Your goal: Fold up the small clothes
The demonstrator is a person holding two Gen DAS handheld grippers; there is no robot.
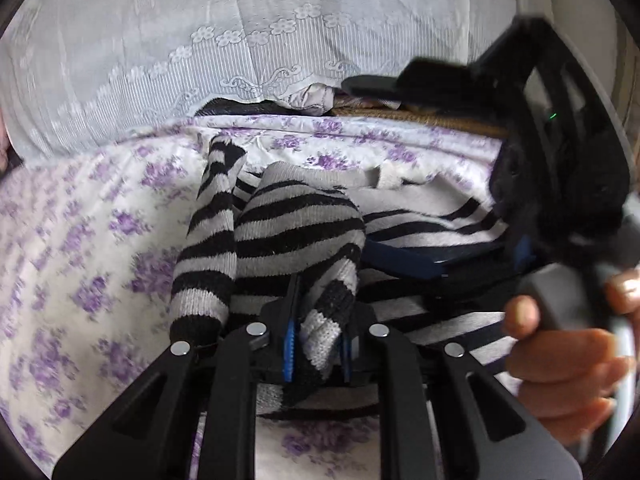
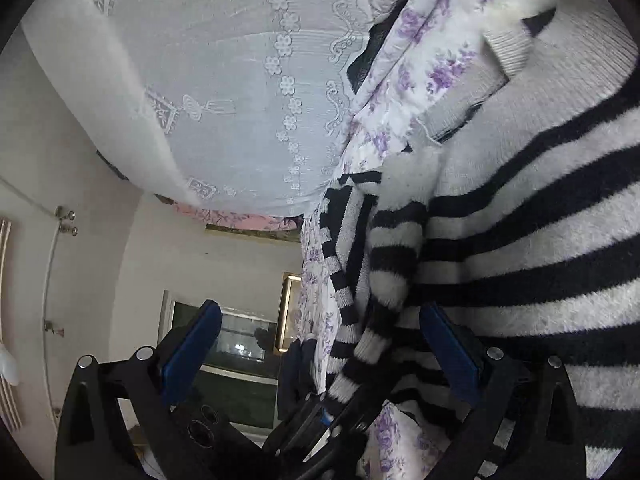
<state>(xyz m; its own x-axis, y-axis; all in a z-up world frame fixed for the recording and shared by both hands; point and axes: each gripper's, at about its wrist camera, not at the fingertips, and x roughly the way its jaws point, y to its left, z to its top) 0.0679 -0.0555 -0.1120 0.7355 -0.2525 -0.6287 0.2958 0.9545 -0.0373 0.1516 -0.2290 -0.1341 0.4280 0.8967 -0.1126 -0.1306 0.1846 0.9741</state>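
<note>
A black-and-white striped knit sweater (image 1: 292, 224) lies on a bed with a purple-flowered sheet (image 1: 92, 240). My left gripper (image 1: 318, 344) is shut on a fold of the sweater, near a sleeve (image 1: 208, 248) that hangs to its left. My right gripper (image 2: 320, 356) is open, tilted on its side, with the sweater's body (image 2: 540, 240) beside its right pad (image 2: 452, 352) and the sleeve edge between the jaws. In the left wrist view the right gripper (image 1: 420, 258) and the hand holding it sit over the sweater at the right.
A white lace curtain (image 1: 240, 32) hangs behind the bed. The floral sheet (image 2: 420, 60) runs past the sweater. A wall (image 2: 80, 160), a framed glass panel (image 2: 240, 344) and pipe fittings (image 2: 66, 220) show in the right wrist view.
</note>
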